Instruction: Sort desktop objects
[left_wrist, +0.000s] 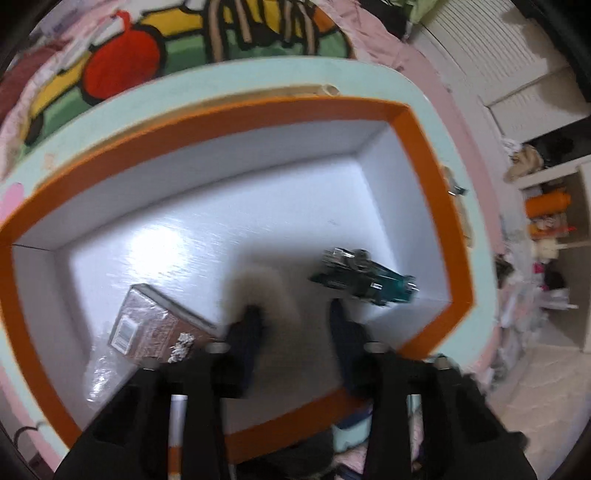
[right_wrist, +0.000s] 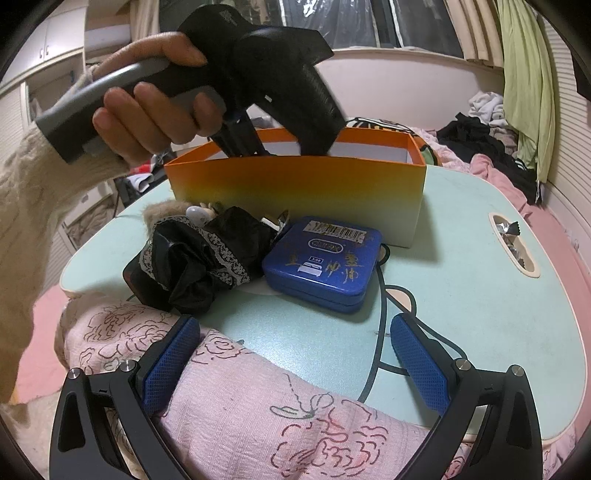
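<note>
The worktop (right_wrist: 461, 295) carries everything, and the orange box (right_wrist: 295, 192) stands at its far side, open at the top. My left gripper (left_wrist: 295, 325) points steeply down into that box. Its jaws stand narrowly apart and nothing is pressed between the pads.

Outside the box, still unsorted, the black lace cloth (right_wrist: 199, 258) lies bunched near the front. The blue tin (right_wrist: 325, 258) is just beside it and close to the box wall. My right gripper (right_wrist: 291, 362) hangs wide and empty over the pink blanket (right_wrist: 258, 406) at the near edge.

On the box floor lie a brown packet (left_wrist: 155, 325) and a teal thing (left_wrist: 365, 280), well apart. A beige fuzzy blur (left_wrist: 258, 284) sits just past my left fingertips. I cannot tell whether it touches them.

I judge this to be a drop-off. To do it well:

- I should make sure the fuzzy piece is free of the pads.
- I should lift straight up through the middle of the opening, clear of the orange rim, because a brush against that light wall could shift the box.
- The right gripper looks best placed for the tin, and should take it across its flat sides.
</note>
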